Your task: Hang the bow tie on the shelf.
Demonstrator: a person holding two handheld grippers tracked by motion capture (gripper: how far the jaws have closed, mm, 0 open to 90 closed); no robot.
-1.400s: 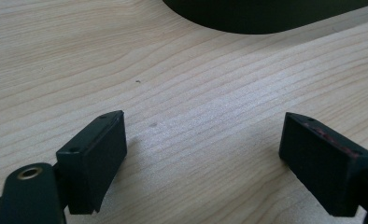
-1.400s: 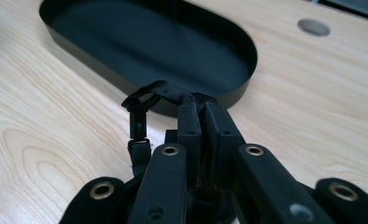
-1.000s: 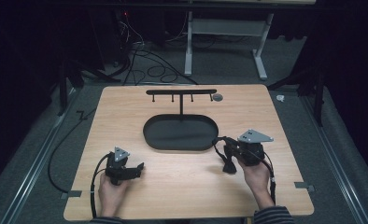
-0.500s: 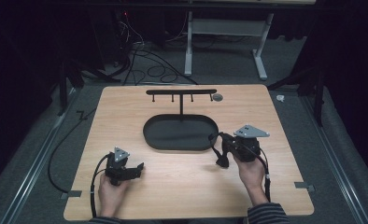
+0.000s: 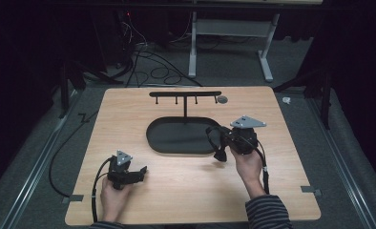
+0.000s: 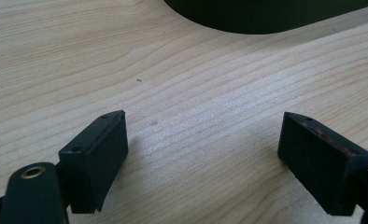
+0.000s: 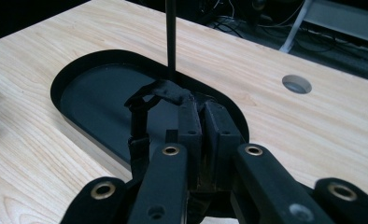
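A black oval tray (image 5: pixel 167 139) lies mid-table, with a thin post rising from its far side to a crossbar (image 5: pixel 185 94) that carries several small pegs. My right gripper (image 5: pixel 214 137) hovers over the tray's right end, jaws pressed together on a black strap (image 5: pixel 219 153) that dangles below them. In the right gripper view the strap (image 7: pixel 140 122) loops off the right gripper's (image 7: pixel 198 105) tips and hangs left, in front of the tray (image 7: pixel 98 93) and the post (image 7: pixel 171 37). My left gripper (image 5: pixel 142 171) rests on the wood at the near left. In its own view the left gripper (image 6: pixel 198 135) is open over bare wood.
A round hole (image 5: pixel 222 99) is cut in the tabletop by the crossbar's right end. The wooden table (image 5: pixel 291 181) has bare room on the right and along the near edge. Cables, a desk frame and dark floor lie beyond the far edge.
My right gripper has risen and moved away from the person toward the tray's right end, carrying the strap. The left gripper has stayed put.
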